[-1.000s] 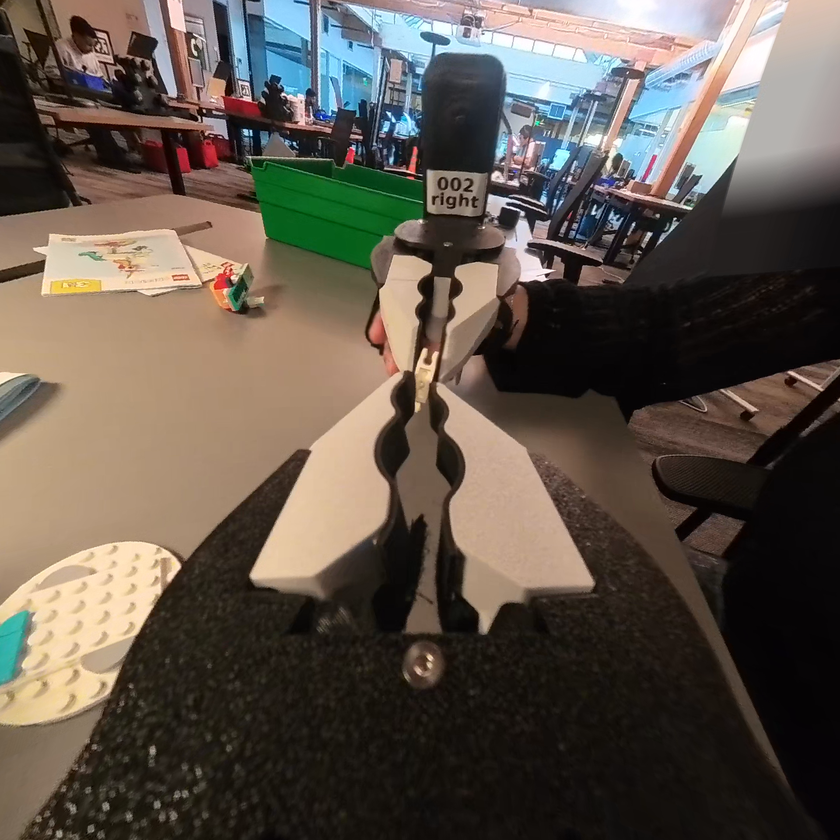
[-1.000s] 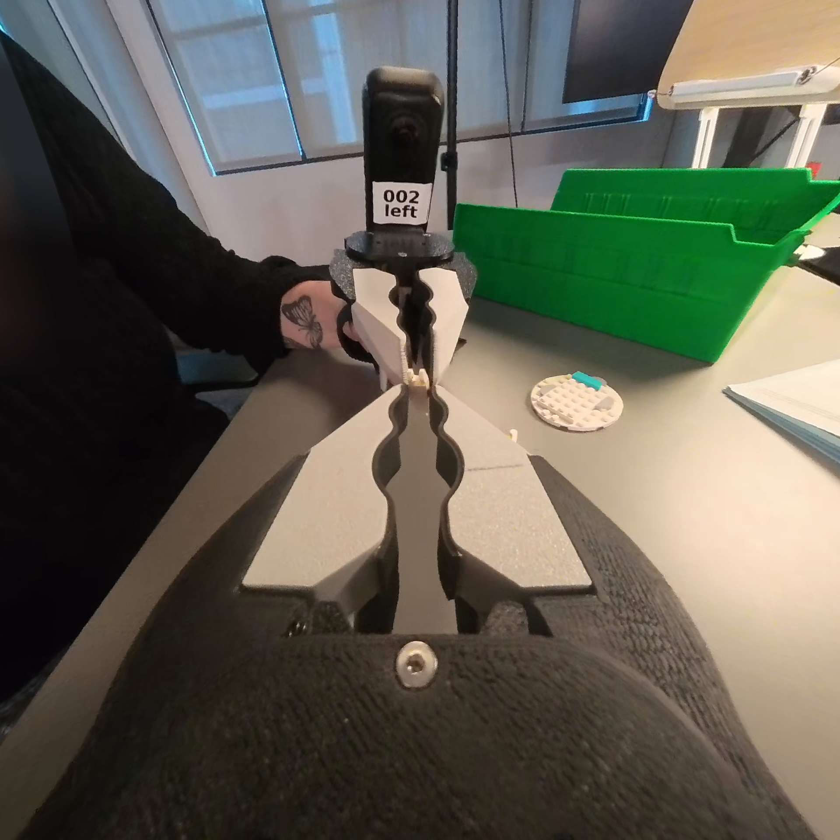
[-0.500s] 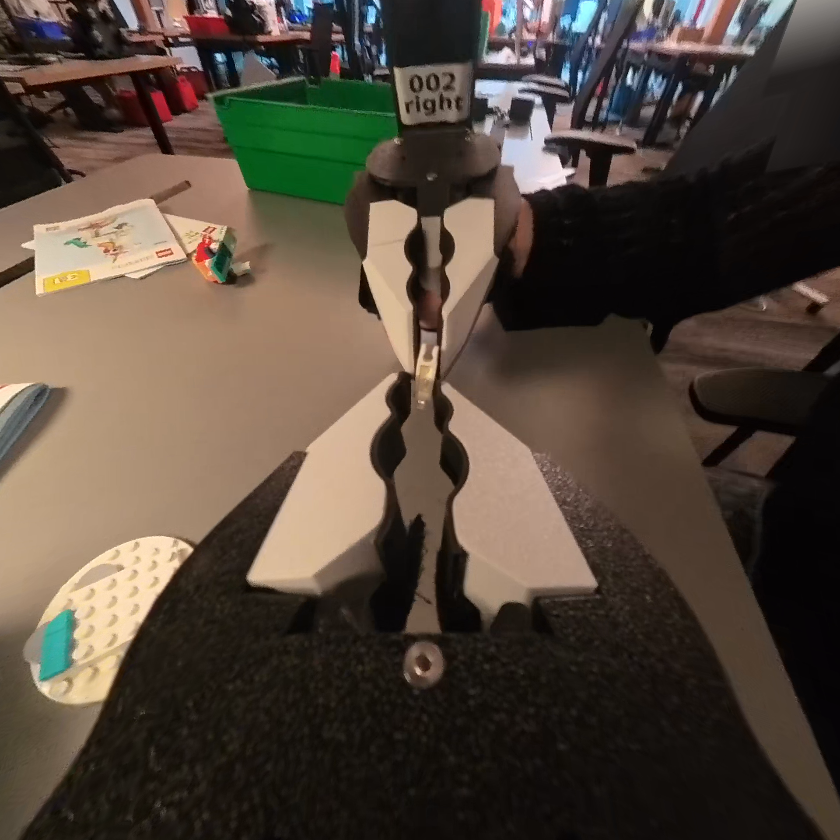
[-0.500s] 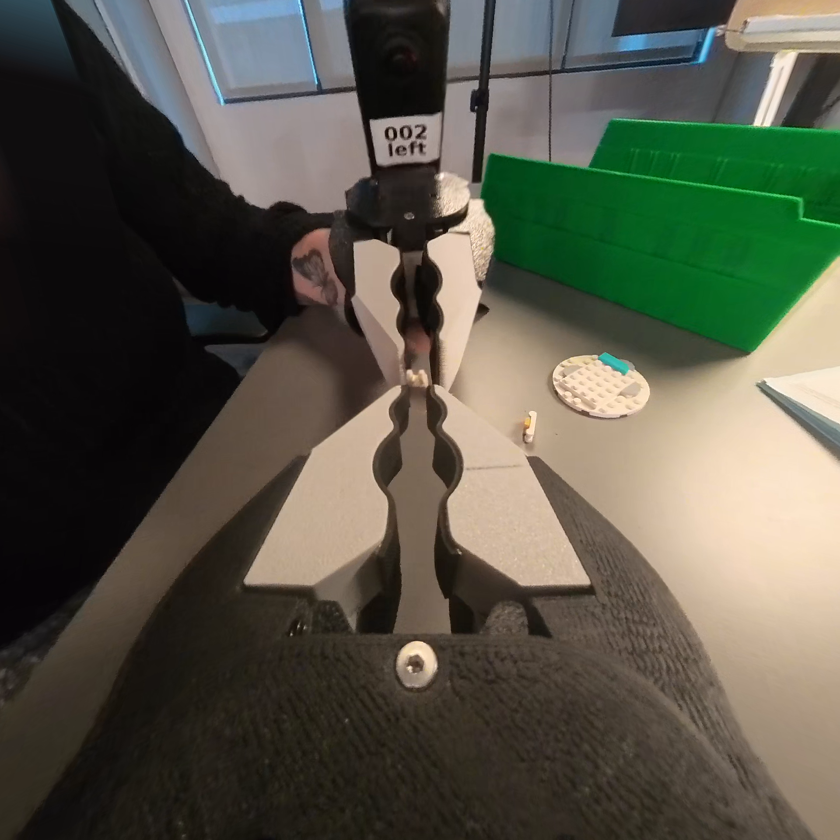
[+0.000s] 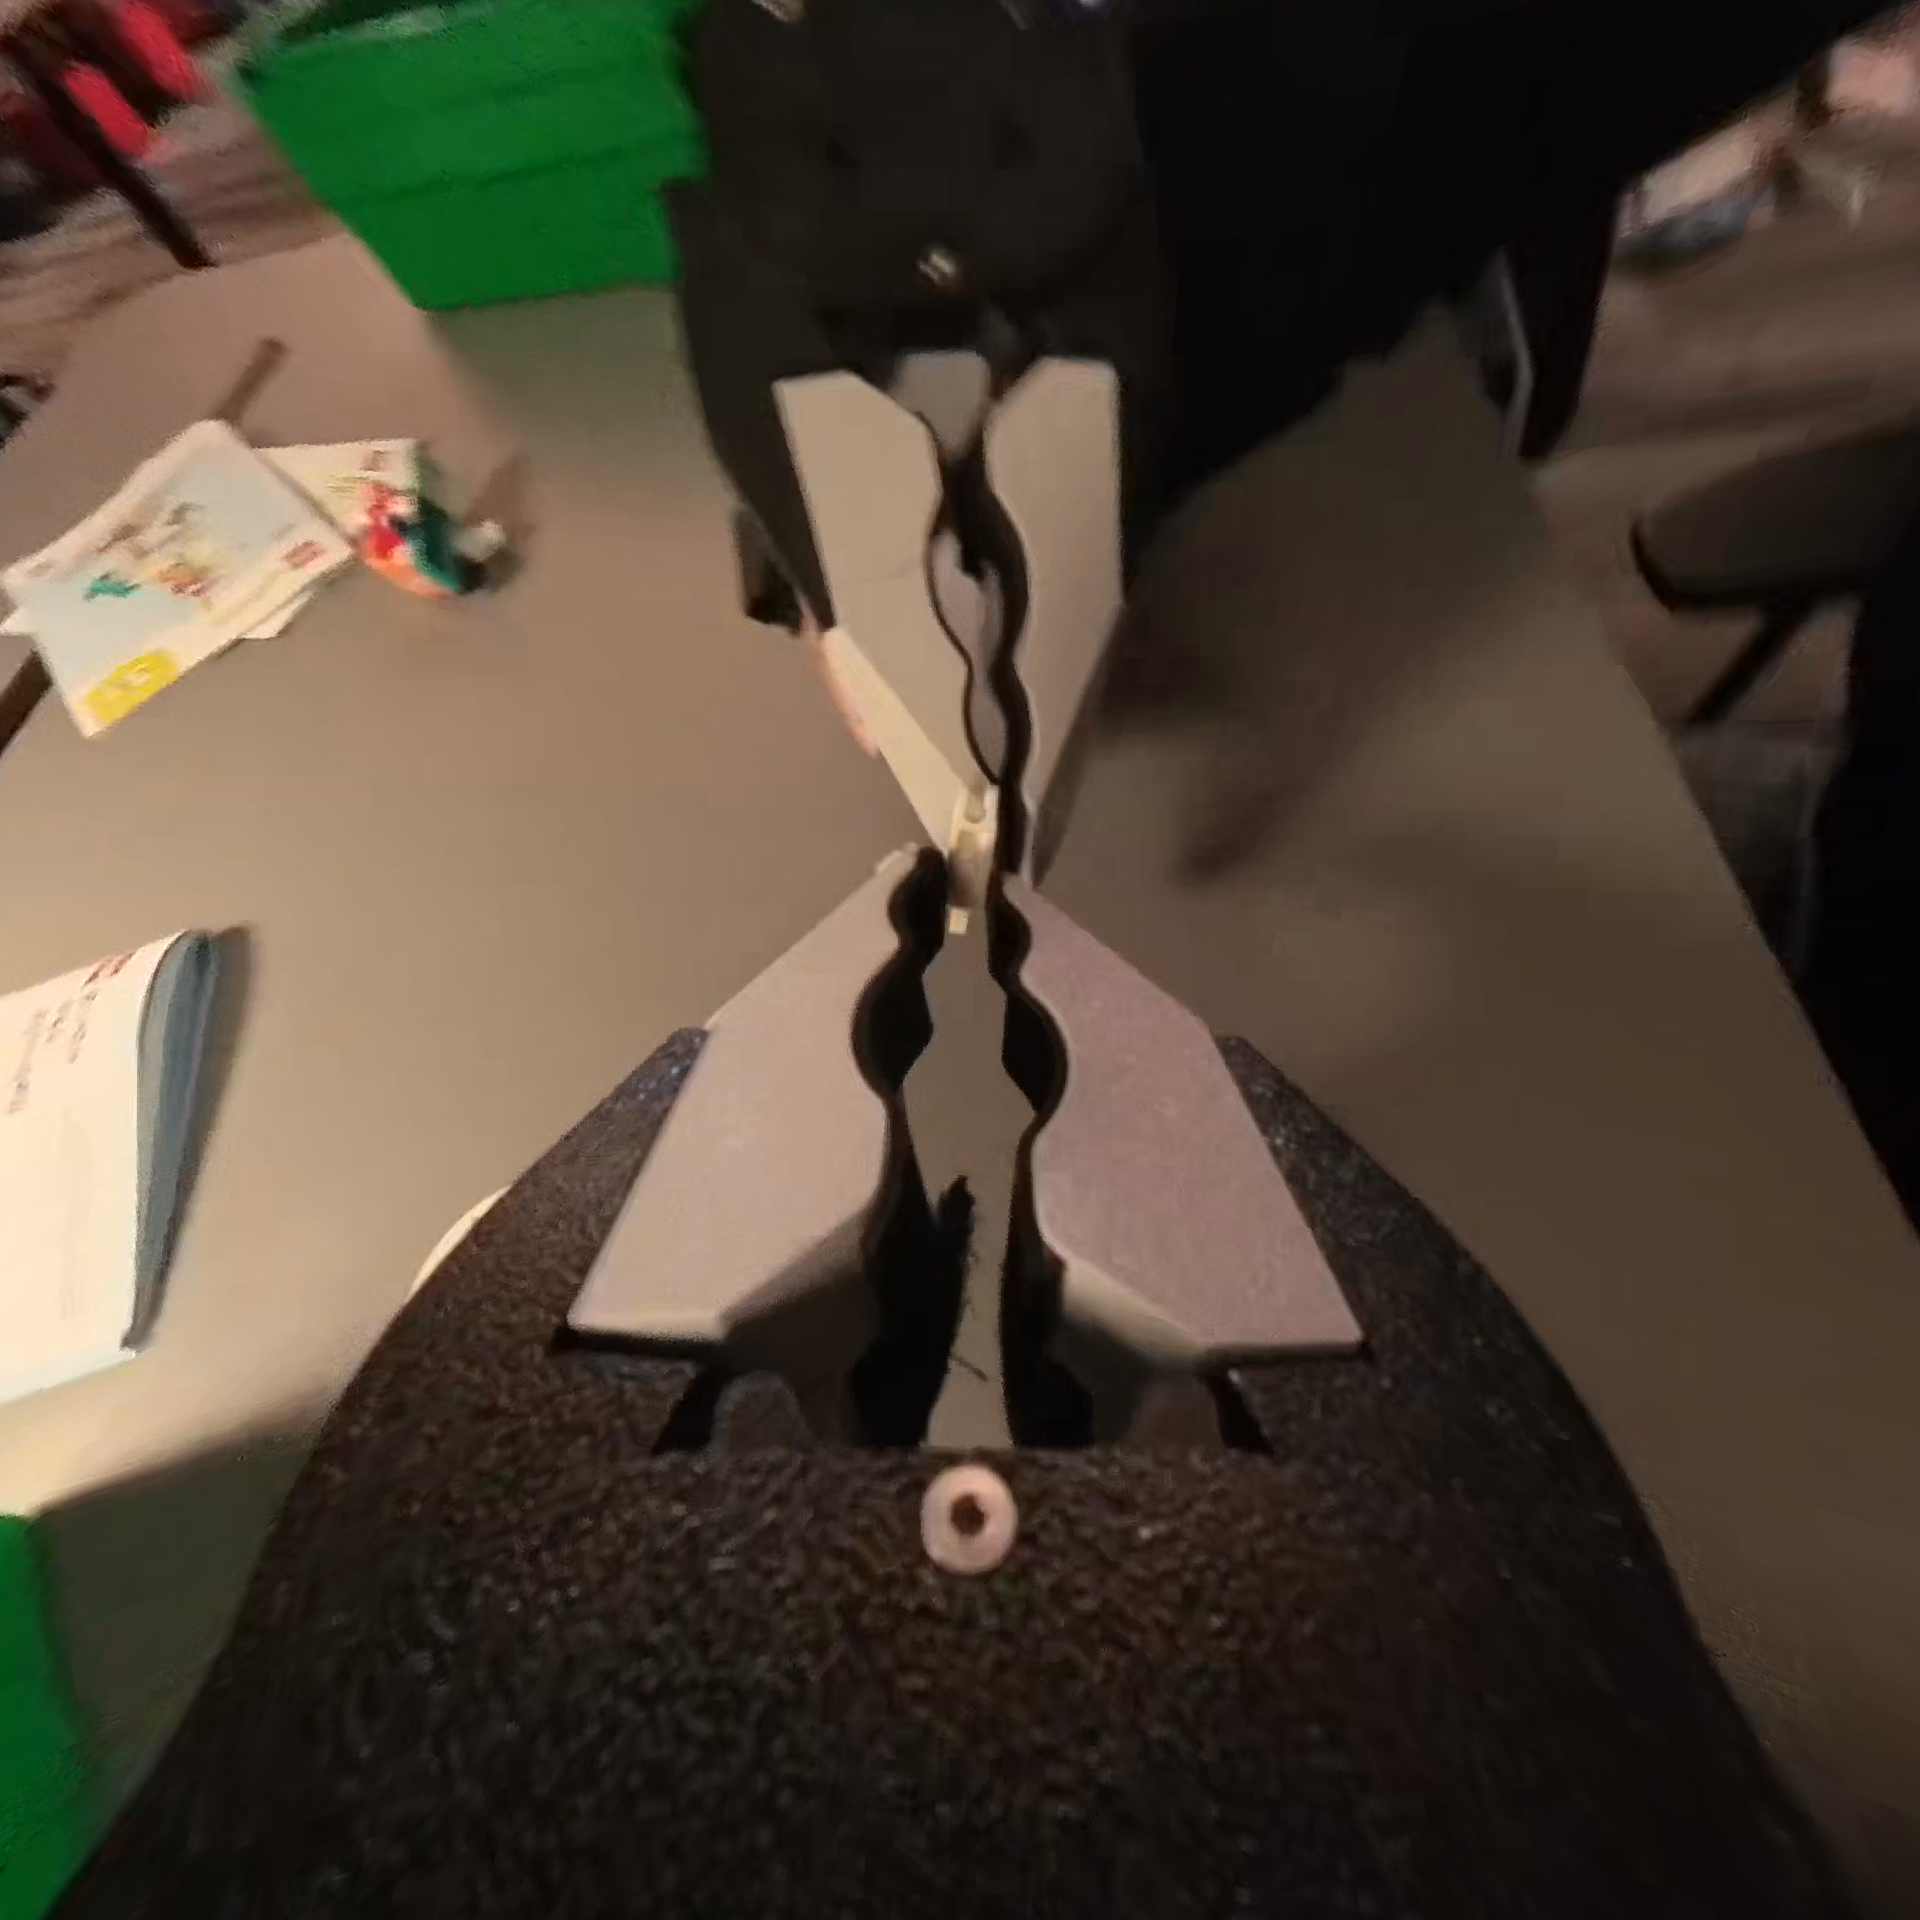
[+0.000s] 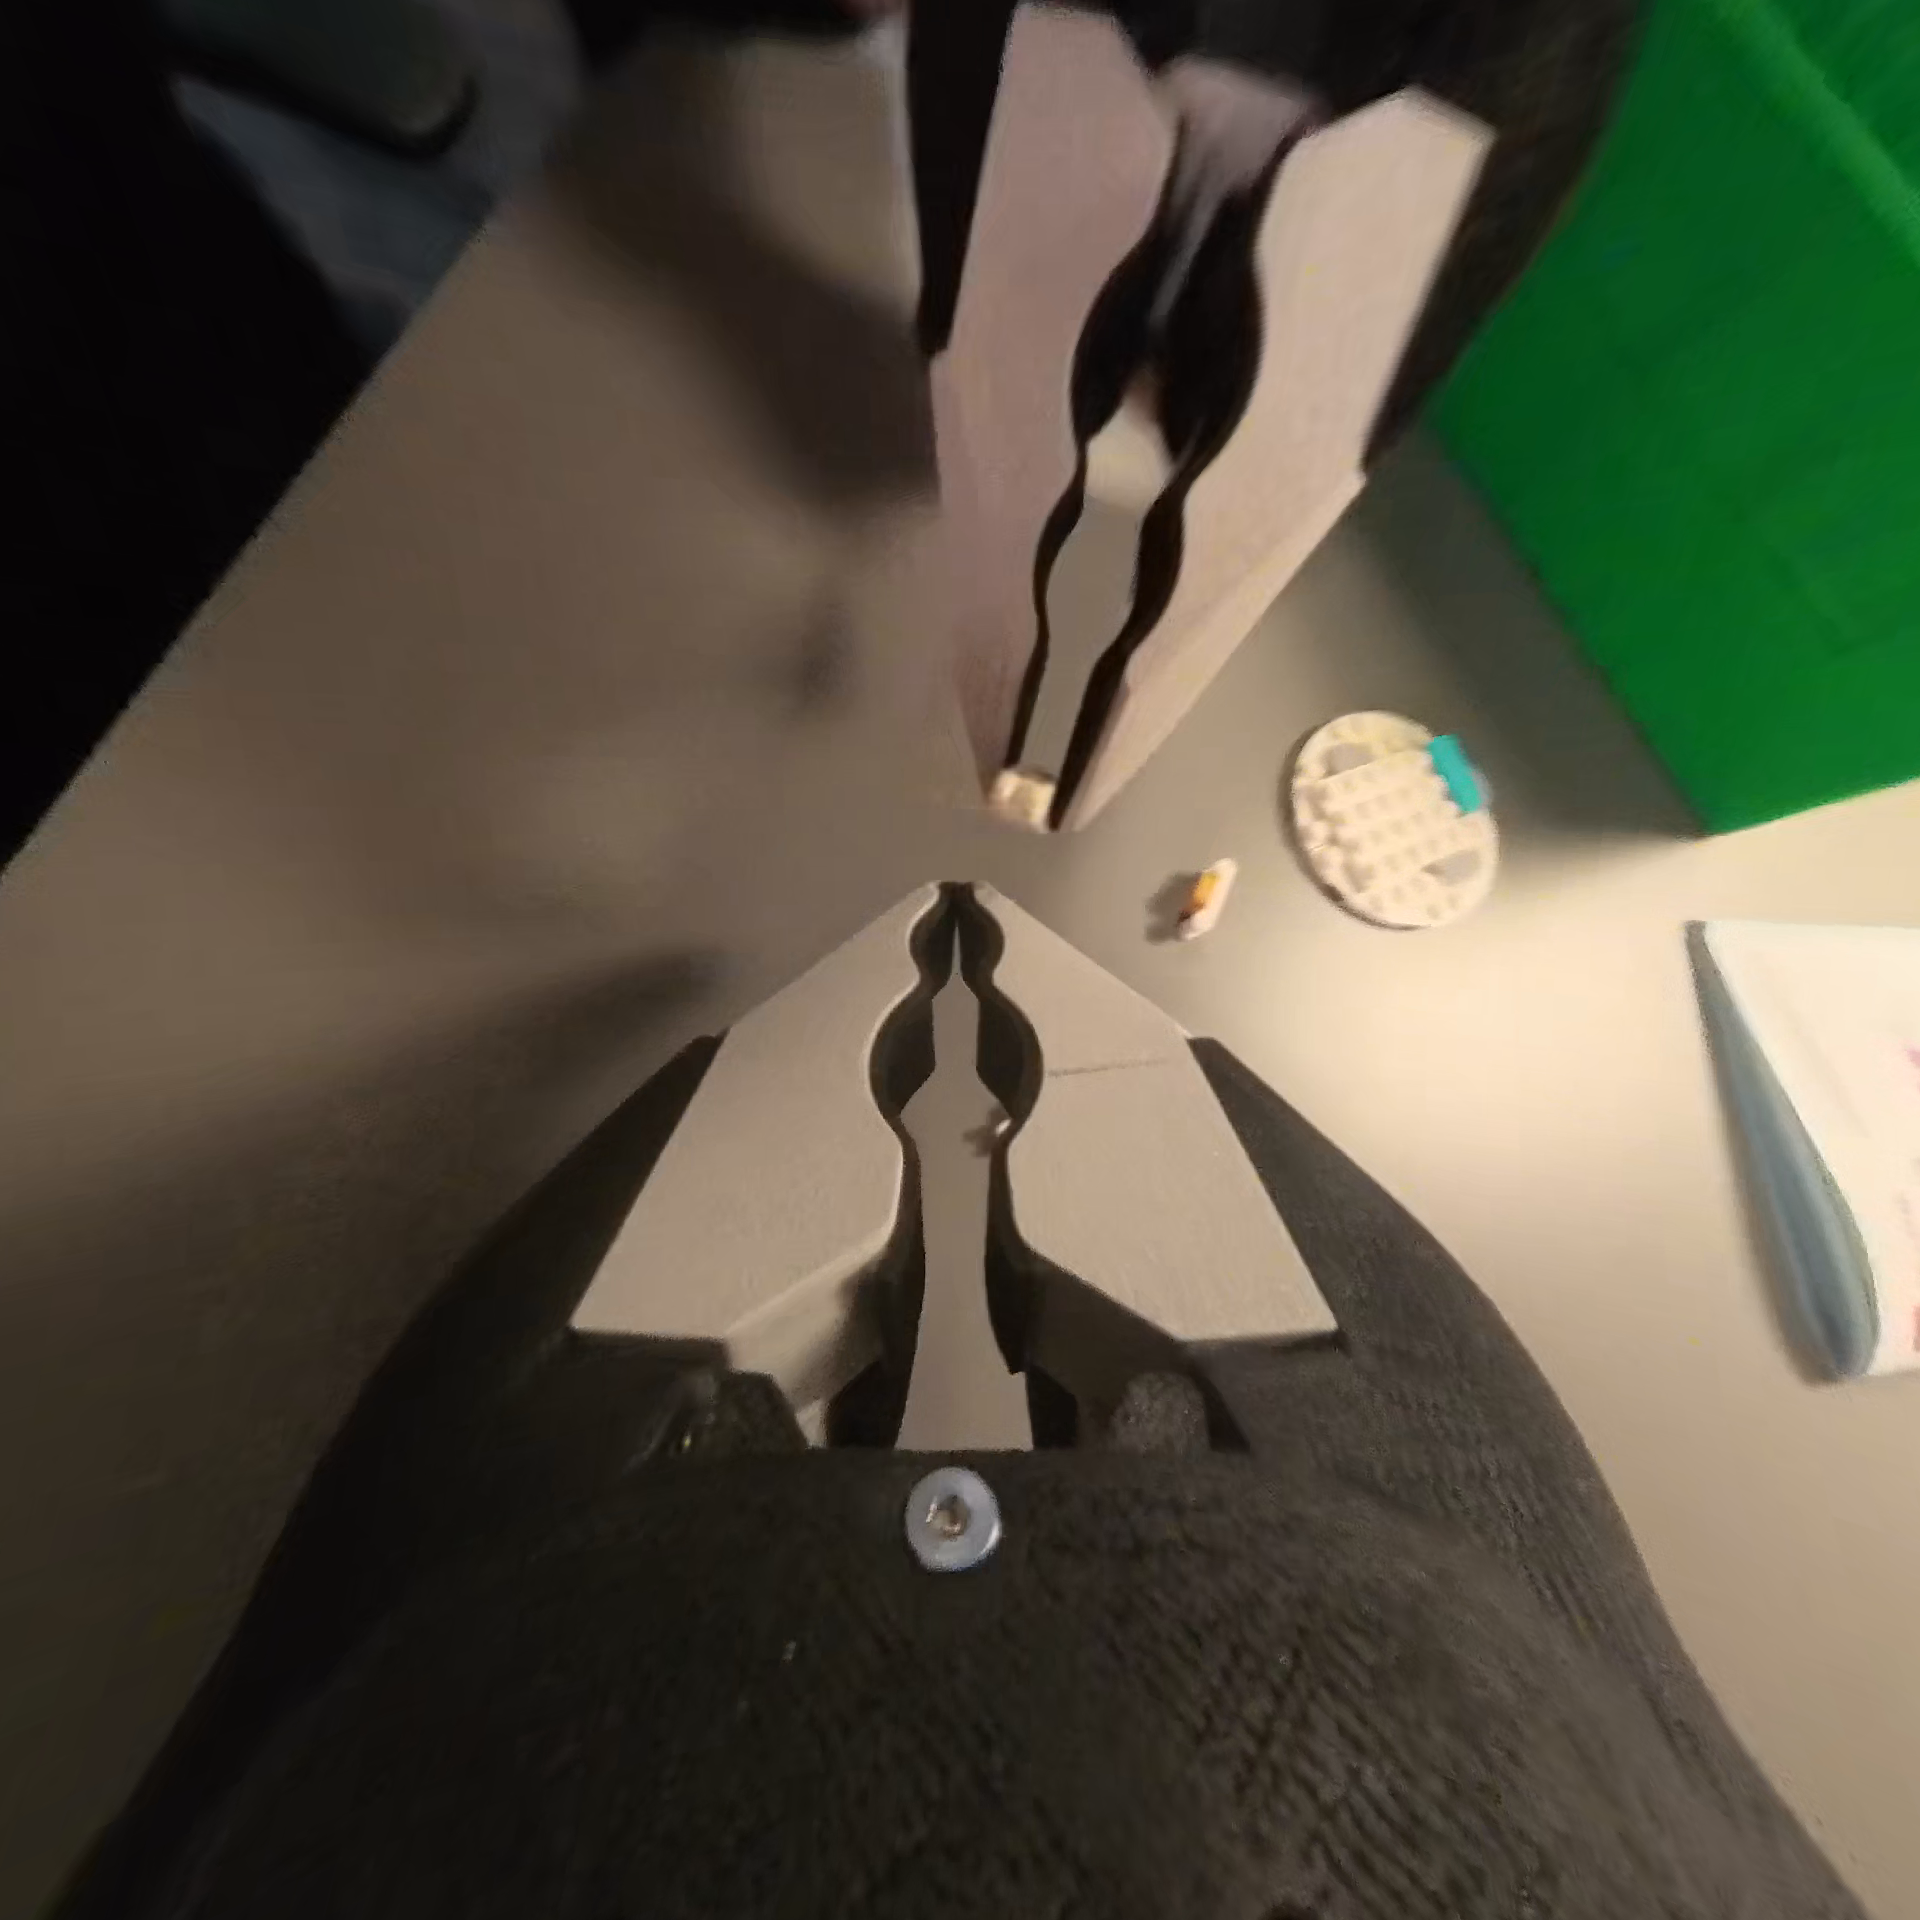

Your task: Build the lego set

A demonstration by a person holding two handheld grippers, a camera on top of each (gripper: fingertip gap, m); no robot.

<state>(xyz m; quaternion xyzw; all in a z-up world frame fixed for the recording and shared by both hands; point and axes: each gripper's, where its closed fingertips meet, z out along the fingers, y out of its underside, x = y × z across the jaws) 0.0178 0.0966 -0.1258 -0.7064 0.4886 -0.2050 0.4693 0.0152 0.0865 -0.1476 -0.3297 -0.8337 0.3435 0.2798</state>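
Note:
My left gripper point(image 5: 961, 873) is shut on a small cream brick piece point(image 5: 971, 862) at its fingertips, above the grey table point(image 5: 520, 831). The right wrist view shows the same: the left gripper point(image 6: 1029, 800) comes down from above with the cream piece point(image 6: 1020, 795) pinched at its tips. My right gripper point(image 6: 954, 891) is shut, with its tips together and nothing between them, a short gap below the piece. In the left wrist view the right gripper point(image 5: 992, 821) points down, tip to tip with mine. Both views are blurred.
A white round studded plate point(image 6: 1392, 821) with a teal piece lies to the right, with a small white and orange piece point(image 6: 1200, 899) beside it. A green bin point(image 6: 1714, 416) stands behind. Booklets point(image 5: 156, 571) point(image 6: 1829, 1143) and a small colourful build point(image 5: 416, 540) lie on the table. Both grippers' tips are close together, under 4 cm apart.
Both grippers tilted steeply down toward the table. The right gripper, which met the left tip to tip at the cream piece, has drawn back and closed empty. The piece stays in the left gripper.

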